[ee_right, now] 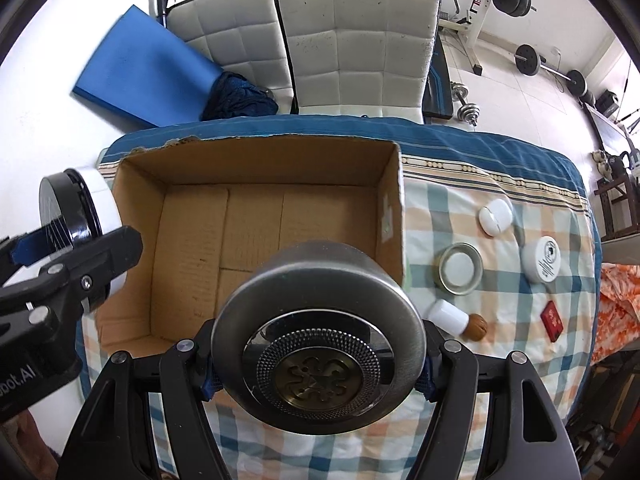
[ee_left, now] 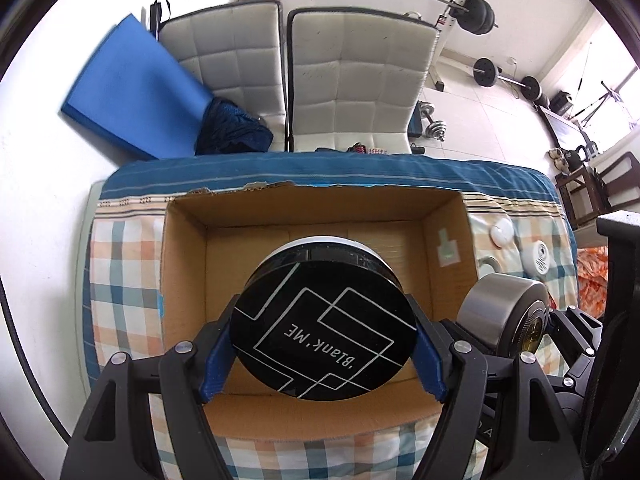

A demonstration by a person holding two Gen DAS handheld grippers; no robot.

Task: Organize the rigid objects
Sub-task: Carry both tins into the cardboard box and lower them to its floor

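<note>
Beside one cardboard box point(ee_right: 256, 184), two held jars, five loose items

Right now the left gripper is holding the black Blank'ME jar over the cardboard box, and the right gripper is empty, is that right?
Not quite. The left gripper does hold the black Blank'ME jar over the cardboard box, but the right gripper is not empty: its jaws are shut on a round silver metal tin with an embossed lid, as the right wrist view shows.

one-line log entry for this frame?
left gripper: holds black-lidded jar over cardboard box | right gripper: holds metal tin | box: empty
</note>
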